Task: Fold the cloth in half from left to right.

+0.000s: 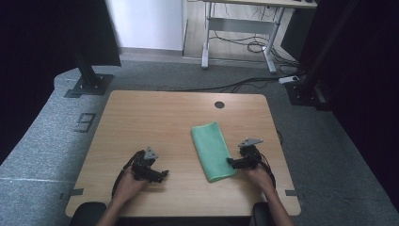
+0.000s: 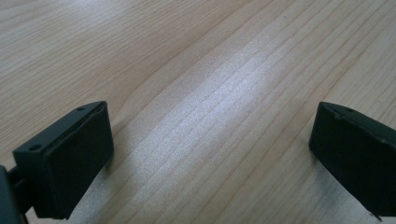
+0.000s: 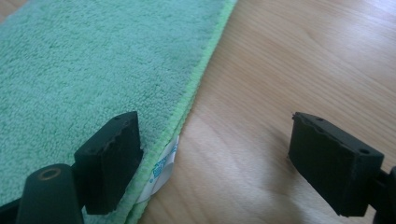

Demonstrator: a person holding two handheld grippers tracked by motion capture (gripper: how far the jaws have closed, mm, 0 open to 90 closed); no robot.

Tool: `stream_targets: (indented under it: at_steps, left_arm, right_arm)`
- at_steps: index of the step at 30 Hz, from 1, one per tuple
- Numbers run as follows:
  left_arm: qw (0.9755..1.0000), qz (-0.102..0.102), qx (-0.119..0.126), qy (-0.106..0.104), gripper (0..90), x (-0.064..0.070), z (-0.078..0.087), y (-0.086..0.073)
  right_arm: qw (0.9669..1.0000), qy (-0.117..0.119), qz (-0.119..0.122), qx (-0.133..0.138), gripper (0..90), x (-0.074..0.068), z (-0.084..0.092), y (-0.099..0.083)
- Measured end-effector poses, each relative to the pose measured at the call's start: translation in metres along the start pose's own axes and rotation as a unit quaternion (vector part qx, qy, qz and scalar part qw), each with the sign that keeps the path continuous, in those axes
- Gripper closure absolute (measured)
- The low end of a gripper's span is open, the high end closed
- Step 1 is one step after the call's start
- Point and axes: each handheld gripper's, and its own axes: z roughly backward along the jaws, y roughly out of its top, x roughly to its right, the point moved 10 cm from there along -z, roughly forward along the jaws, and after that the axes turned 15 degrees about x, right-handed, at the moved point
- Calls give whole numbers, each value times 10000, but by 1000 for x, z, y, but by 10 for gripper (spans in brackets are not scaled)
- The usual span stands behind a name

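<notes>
High view: a folded green towel (image 1: pixel 213 151) lies lengthwise on the wooden bench (image 1: pixel 155 117), right of middle, with the right gripper (image 1: pixel 231 163) at its near right edge and the left gripper (image 1: pixel 162 176) well apart over bare wood. Left gripper view: its jaws stand wide with nothing between them — just wood grain. Right gripper view: the jaws are wide too, one over the towel's hem, the other over bare bench; a small white care label (image 3: pixel 159 173) with blue print, too blurred to read, pokes from the edge. The step looks like reaching to pinch that edge — next, lower and close on the hem.
</notes>
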Motion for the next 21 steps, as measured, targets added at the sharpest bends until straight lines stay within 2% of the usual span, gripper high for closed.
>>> stream_targets:
  at_steps: [9,15,21]
  left_arm:
    - [10000,1,3,5,0,0,0,0]
    - [10000,0,2,5,0,0,0,0]
    - [10000,0,2,5,0,0,0,0]
  right_arm:
    - [9999,131,96,-3,166,-15,-3,2]
    - [9991,340,270,-10,166,-35,-10,7]
    - [9982,463,371,-6,171,-48,-16,11]
